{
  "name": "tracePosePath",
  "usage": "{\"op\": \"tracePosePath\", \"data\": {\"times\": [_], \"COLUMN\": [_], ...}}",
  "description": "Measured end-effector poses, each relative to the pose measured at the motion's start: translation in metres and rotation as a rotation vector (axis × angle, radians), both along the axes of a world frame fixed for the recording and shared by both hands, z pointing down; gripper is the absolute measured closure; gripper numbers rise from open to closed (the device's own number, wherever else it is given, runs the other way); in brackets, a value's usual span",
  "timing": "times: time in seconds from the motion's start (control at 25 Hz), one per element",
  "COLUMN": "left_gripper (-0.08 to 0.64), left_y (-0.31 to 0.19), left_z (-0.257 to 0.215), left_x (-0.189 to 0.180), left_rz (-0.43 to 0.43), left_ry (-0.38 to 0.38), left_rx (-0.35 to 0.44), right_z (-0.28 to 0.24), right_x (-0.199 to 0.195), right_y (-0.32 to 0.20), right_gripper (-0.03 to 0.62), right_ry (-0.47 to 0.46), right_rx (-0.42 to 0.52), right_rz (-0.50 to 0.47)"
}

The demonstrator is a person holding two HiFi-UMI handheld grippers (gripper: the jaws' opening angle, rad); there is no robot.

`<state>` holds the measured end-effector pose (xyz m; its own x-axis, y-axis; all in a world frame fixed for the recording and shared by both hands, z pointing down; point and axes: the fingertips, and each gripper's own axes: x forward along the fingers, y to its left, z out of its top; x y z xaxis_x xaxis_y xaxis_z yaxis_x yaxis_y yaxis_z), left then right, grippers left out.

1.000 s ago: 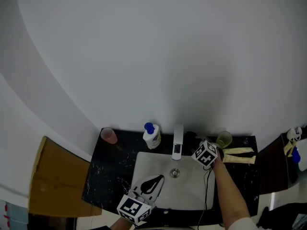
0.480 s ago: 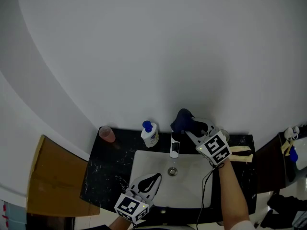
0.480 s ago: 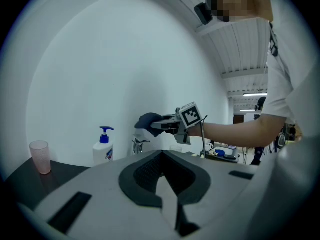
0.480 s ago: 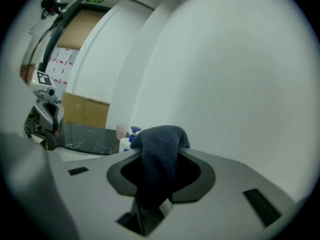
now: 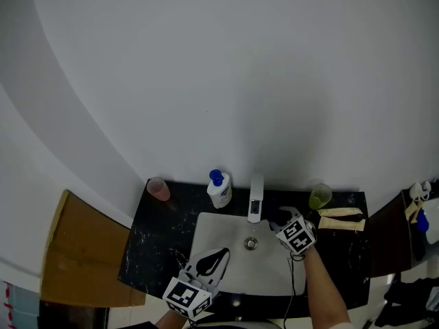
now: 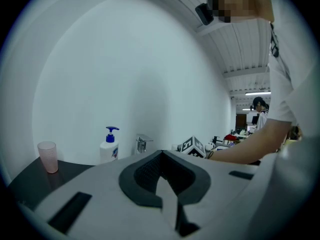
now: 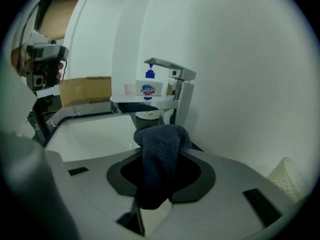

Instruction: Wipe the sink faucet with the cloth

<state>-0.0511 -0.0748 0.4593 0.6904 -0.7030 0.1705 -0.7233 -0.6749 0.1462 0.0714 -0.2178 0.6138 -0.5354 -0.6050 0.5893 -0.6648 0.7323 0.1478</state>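
Observation:
The chrome faucet point(image 5: 255, 199) stands at the back of the white sink point(image 5: 218, 233). My right gripper point(image 5: 280, 218) sits just right of the spout, low over the basin's rim, shut on a dark blue cloth point(image 7: 161, 154). In the right gripper view the faucet point(image 7: 172, 89) rises a short way beyond the cloth, apart from it. My left gripper point(image 5: 217, 259) hovers over the sink's front left, jaws shut with nothing between them. In the left gripper view the faucet point(image 6: 143, 144) appears far ahead.
A white soap bottle with a blue pump point(image 5: 219, 190) and a pink cup point(image 5: 158, 189) stand left of the faucet on the black counter point(image 5: 147, 242). A green cup point(image 5: 319, 197) and a folded beige towel point(image 5: 341, 219) lie at the right. A cardboard box point(image 5: 82, 259) sits further left.
The right gripper lifted the cloth up over the faucet's top half a second ago, then came back down to the right of the spout. The left gripper hardly moved.

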Motion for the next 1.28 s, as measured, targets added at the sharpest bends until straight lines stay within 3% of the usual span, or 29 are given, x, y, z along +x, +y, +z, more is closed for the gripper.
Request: {"op": "tracePosePath", "data": {"times": [0.24, 0.48, 0.64, 0.92, 1.08, 1.28], "left_gripper": [0.558, 0.558, 0.558, 0.558, 0.558, 0.558], "left_y": [0.006, 0.013, 0.013, 0.013, 0.014, 0.016], "left_z": [0.001, 0.004, 0.002, -0.003, 0.0, 0.001], "left_x": [-0.015, -0.018, -0.015, -0.015, -0.016, -0.018], "left_rz": [-0.038, -0.052, -0.054, -0.061, -0.069, -0.08], "left_ry": [-0.031, -0.037, -0.03, -0.019, -0.015, -0.011], "left_rx": [-0.004, -0.012, -0.009, -0.006, -0.01, -0.019], "right_z": [-0.012, -0.023, -0.023, -0.014, -0.017, -0.019], "right_x": [-0.037, -0.042, -0.039, -0.028, -0.043, -0.048], "right_y": [-0.014, 0.018, 0.048, -0.007, -0.007, 0.045], "right_gripper": [0.466, 0.472, 0.472, 0.471, 0.471, 0.472], "right_ry": [-0.074, -0.122, -0.174, -0.164, -0.197, -0.307], "right_rx": [0.075, 0.11, 0.072, 0.058, 0.049, -0.015], "right_rz": [-0.085, -0.164, -0.217, -0.094, -0.137, -0.219]}}
